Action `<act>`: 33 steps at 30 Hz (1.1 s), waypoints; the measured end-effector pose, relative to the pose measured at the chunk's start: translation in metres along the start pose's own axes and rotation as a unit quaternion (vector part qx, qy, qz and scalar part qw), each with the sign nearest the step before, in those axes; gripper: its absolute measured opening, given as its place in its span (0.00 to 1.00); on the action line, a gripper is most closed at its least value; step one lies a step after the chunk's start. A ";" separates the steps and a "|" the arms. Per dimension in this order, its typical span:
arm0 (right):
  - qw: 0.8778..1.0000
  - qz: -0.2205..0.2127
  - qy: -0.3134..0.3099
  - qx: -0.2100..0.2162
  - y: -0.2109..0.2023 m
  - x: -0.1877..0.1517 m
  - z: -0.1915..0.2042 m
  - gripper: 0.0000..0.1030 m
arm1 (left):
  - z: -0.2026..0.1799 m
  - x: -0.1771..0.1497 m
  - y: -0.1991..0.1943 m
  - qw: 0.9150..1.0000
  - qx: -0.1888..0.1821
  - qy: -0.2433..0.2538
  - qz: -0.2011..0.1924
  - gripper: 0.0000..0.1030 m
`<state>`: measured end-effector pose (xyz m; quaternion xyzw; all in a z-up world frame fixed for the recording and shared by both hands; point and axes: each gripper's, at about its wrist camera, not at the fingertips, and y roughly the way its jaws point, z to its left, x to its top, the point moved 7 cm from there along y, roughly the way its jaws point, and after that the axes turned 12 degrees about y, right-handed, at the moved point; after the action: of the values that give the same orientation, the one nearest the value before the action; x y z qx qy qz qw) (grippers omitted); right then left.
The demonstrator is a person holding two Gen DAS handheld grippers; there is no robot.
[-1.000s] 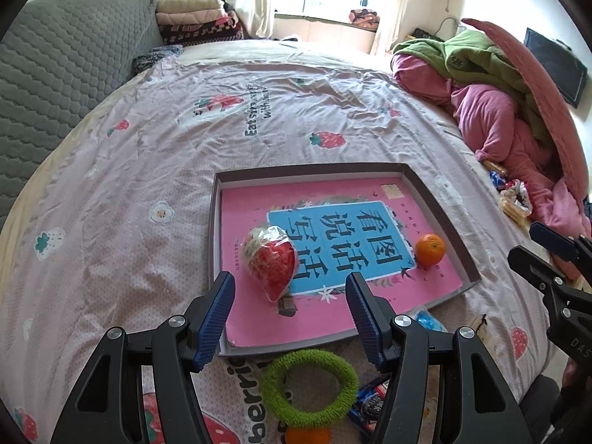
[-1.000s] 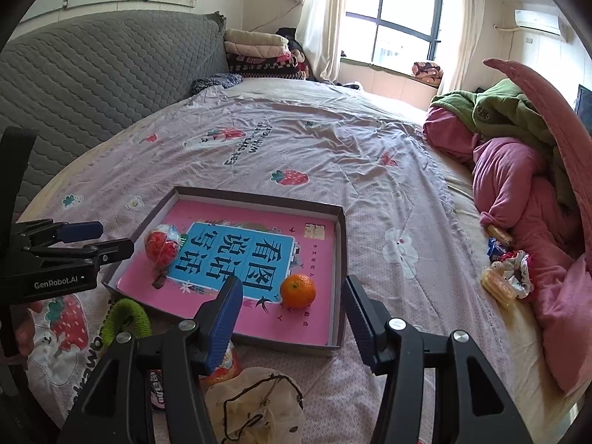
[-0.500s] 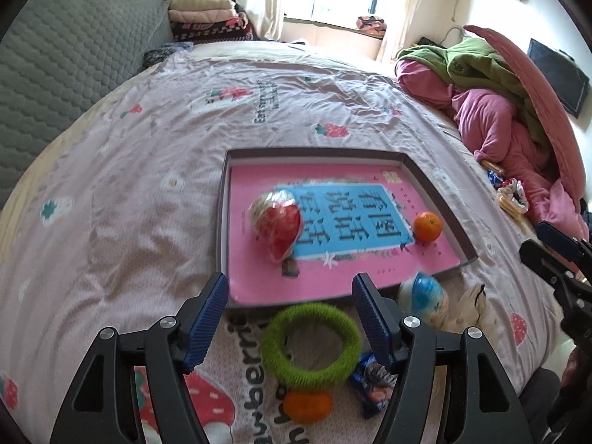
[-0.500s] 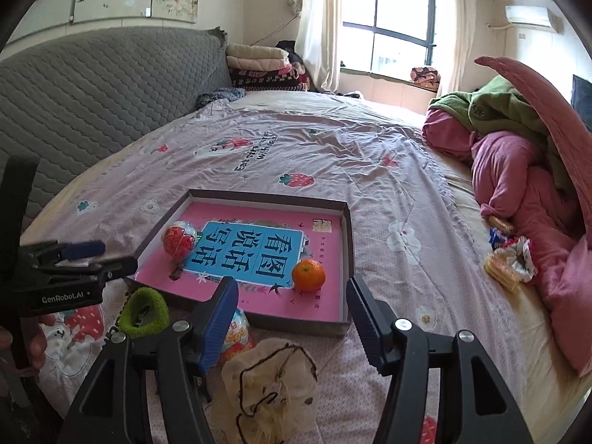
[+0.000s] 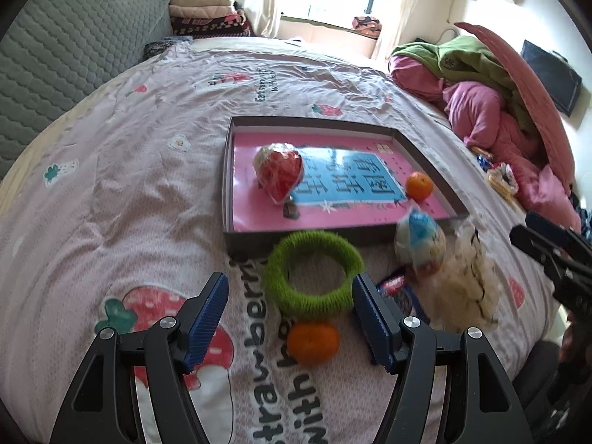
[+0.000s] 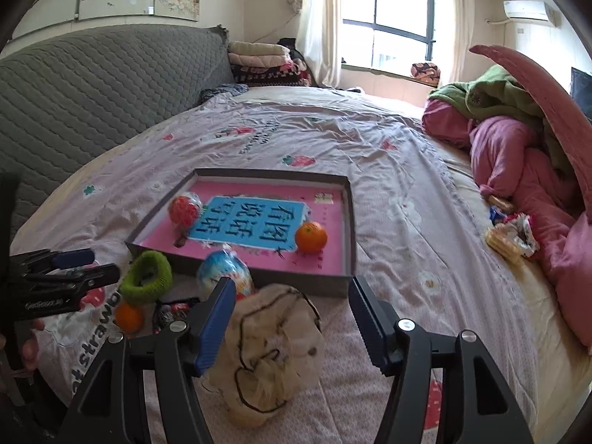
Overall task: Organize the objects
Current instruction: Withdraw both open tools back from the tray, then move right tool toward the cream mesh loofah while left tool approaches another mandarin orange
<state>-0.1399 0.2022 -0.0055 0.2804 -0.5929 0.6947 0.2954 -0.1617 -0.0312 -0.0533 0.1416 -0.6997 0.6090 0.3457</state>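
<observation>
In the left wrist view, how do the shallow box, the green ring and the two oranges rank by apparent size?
1. shallow box
2. green ring
3. The two oranges: orange on the bedsheet looks bigger than orange in the box, but it is nearer the camera, so unsure.

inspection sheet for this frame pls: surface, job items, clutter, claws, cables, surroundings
Surface: bedsheet, strawberry print, wrinkled.
Job's things: shallow box holds red wrapped ball and an orange. Outside its near wall: green ring, second orange, blue wrapped ball, cream scrunchie, dark snack packet.
Clutter: snack wrappers by pink bedding.
Claws: left claw open, nothing held; right claw jaws just been opening, over the scrunchie, pads clear of it.
Cables: nothing seen.
Surroundings: grey headboard, window, folded blankets.
</observation>
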 end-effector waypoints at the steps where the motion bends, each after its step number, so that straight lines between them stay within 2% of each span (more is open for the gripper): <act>1: 1.000 0.003 0.005 -0.002 0.001 -0.003 -0.003 0.61 | -0.001 -0.003 0.000 1.000 -0.002 0.002 0.002 0.69; 6: 1.000 0.001 0.017 -0.009 -0.003 -0.012 -0.014 0.61 | -0.001 -0.014 -0.002 1.000 -0.014 -0.006 0.007 0.69; 12: 1.000 0.006 0.026 -0.004 -0.006 -0.027 -0.019 0.61 | 0.005 -0.024 -0.002 1.000 -0.010 -0.014 0.008 0.69; 20: 0.999 0.023 0.024 0.000 -0.004 -0.047 -0.017 0.61 | -0.007 -0.035 0.001 1.000 -0.016 0.004 0.020 0.69; 33: 0.999 0.038 0.019 0.004 0.001 -0.061 -0.012 0.61 | -0.020 -0.044 0.006 0.999 -0.022 0.015 0.034 0.69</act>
<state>-0.1000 0.2087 -0.0531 0.2455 -0.5946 0.7132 0.2784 -0.1281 -0.0210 -0.0861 0.1009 -0.7120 0.6071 0.3380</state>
